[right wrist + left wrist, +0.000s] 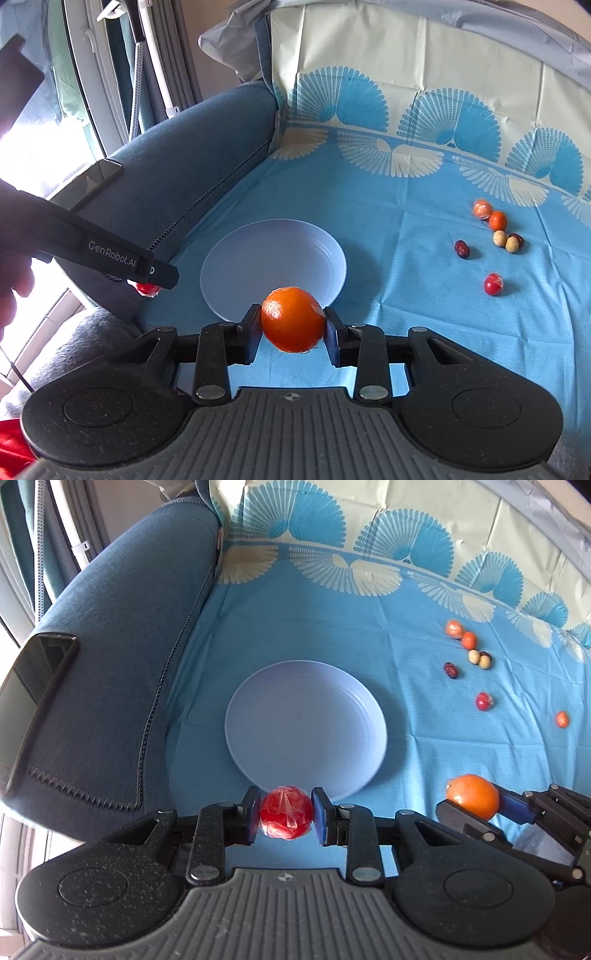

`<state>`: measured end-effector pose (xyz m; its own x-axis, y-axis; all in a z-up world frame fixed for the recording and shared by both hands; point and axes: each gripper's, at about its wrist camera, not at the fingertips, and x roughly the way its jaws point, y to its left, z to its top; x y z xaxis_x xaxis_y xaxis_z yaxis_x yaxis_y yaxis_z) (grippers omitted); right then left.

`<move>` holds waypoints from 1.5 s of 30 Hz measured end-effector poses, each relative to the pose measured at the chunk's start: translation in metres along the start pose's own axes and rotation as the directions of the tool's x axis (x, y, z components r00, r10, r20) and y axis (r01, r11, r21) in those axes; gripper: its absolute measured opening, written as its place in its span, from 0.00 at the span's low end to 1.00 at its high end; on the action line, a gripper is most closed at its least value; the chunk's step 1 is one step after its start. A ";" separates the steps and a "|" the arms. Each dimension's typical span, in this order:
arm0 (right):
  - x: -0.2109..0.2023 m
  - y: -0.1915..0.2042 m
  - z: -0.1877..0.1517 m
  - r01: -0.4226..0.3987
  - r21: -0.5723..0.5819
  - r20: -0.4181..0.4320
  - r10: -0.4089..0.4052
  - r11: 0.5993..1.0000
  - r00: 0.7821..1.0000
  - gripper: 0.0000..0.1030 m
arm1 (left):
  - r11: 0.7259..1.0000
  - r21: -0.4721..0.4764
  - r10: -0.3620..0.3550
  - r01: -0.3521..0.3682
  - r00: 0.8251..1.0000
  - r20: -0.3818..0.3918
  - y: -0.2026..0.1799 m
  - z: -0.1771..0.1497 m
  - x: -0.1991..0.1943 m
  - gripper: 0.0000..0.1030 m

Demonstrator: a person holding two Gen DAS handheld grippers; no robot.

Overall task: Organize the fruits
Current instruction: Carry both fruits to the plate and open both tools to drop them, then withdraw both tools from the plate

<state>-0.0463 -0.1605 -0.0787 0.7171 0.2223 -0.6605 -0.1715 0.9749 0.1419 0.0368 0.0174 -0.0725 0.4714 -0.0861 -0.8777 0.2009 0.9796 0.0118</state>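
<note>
Left wrist view: left tool clamps one plastic-wrapped red fruit; right tool pinches one glossy orange. One empty lavender plate; seven small fruits lie scattered.

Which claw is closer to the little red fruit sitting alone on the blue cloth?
Right. The right claw, holding the orange, is on that side of the plate, nearer the lone red fruit. The left claw sits farther off, across the plate.
</note>
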 end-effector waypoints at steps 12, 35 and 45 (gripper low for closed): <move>0.099 -0.011 0.015 0.014 -0.061 -0.082 -0.019 0.998 0.996 0.35 | 1.000 0.023 0.020 -0.018 0.996 -0.087 -0.001 0.046 0.093 0.31; 0.080 -0.012 0.021 0.041 -0.107 -0.108 -0.052 0.993 0.993 0.98 | 0.992 0.084 0.106 -0.099 0.990 -0.090 -0.011 0.043 0.079 1.00; -0.026 0.016 -0.005 0.050 -0.090 0.015 -0.049 0.995 0.999 0.99 | 0.992 0.054 0.120 -0.118 0.992 -0.043 -0.013 -0.021 -0.009 1.00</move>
<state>-0.0708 -0.1508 -0.0631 0.7343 0.1749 -0.6559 -0.1957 0.9798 0.0422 0.0114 0.0094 -0.0748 0.4544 0.0402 -0.8899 0.1899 0.9716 0.1409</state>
